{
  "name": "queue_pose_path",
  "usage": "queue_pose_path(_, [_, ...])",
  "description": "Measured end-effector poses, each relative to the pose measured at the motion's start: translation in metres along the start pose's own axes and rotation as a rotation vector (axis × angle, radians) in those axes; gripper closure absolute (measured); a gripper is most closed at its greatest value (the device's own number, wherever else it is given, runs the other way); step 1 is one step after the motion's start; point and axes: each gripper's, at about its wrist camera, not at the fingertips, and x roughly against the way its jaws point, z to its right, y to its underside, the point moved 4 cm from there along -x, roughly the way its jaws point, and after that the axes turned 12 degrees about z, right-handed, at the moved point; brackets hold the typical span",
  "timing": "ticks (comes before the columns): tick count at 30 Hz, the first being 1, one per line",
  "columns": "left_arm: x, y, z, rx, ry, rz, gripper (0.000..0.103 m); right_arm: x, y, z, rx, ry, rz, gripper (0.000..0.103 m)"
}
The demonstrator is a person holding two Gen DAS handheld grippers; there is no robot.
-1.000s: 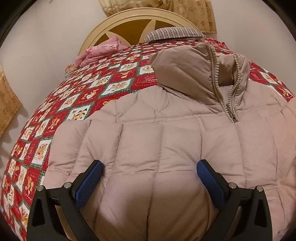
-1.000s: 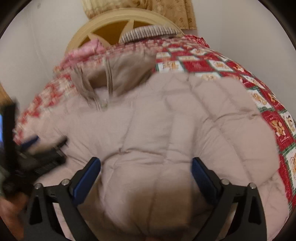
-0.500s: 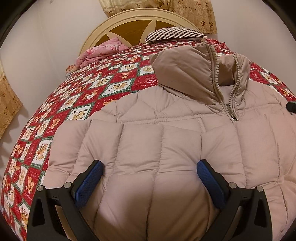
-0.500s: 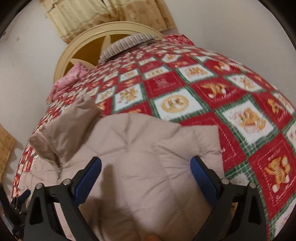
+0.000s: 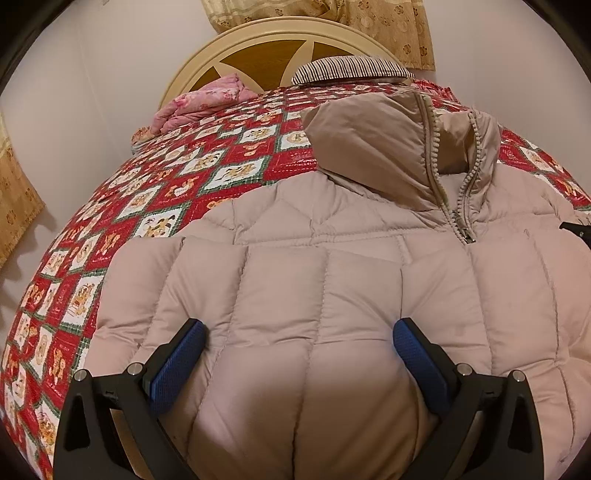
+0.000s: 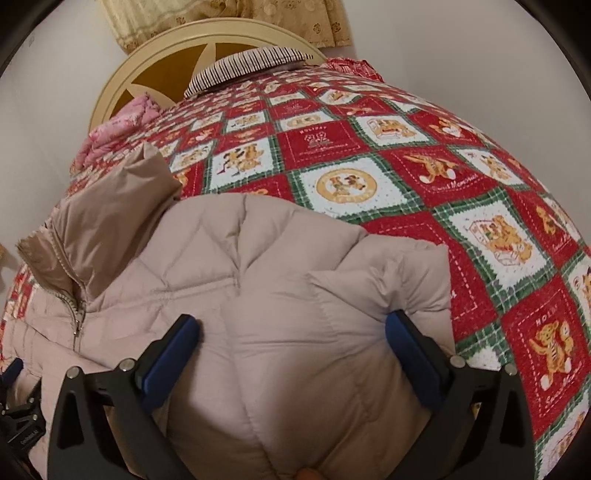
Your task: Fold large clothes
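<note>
A beige quilted puffer jacket lies front up on the bed, zipped, its collar standing toward the headboard. My left gripper is open, its blue pads wide apart just over the jacket's left chest. The jacket also fills the lower left of the right wrist view, with its collar at the left. My right gripper is open over the jacket's right shoulder, where the folded sleeve ends beside the quilt. A bit of the right gripper shows at the left wrist view's right edge.
The bed has a red, white and green patchwork quilt. A pink blanket and a striped pillow lie by the cream headboard. Curtains hang behind. Walls stand close on both sides.
The right gripper swung right from the jacket's middle to its right shoulder, and the quilt came into view. The left gripper stayed almost still. Both stayed open.
</note>
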Motion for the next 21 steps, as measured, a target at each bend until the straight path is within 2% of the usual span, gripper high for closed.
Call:
queue_pose_path(2, [0.000,0.000,-0.001,0.007,0.005,0.001,0.001,0.006,-0.007,-0.002,0.029,0.027,-0.026,0.002])
queue_pose_path(4, [0.000,0.000,-0.002,0.014,0.009,0.002,0.001,0.025,-0.028,-0.004,0.000,0.037,0.017,0.006])
queue_pose_path(7, [-0.001,-0.001,-0.004,0.017,0.011,0.004,0.001,0.039,-0.069,-0.028,0.013,0.013,0.059,0.000])
queue_pose_path(9, [-0.001,0.000,-0.003,0.018,0.012,0.003,0.001,0.032,-0.096,-0.058,0.045,-0.032,0.027,0.000])
queue_pose_path(12, [-0.001,0.000,-0.004,0.025,0.017,0.003,0.001,0.009,-0.120,-0.093,0.098,-0.020,0.007,0.000])
queue_pose_path(14, [-0.001,0.000,-0.005,0.030,0.021,0.002,0.001,-0.019,-0.121,-0.111,0.114,-0.005,-0.063,0.000])
queue_pose_path(16, [-0.001,0.001,-0.004,0.032,0.022,0.002,0.001,-0.044,-0.104,-0.120,0.131,0.010,-0.176,0.002])
queue_pose_path(19, [-0.001,0.001,-0.004,0.035,0.025,0.002,0.001,-0.055,-0.081,-0.114,0.181,0.049,-0.229,0.023])
queue_pose_path(21, [-0.001,0.001,-0.005,0.036,0.025,0.003,0.001,-0.054,-0.070,-0.099,0.200,0.093,-0.223,0.053])
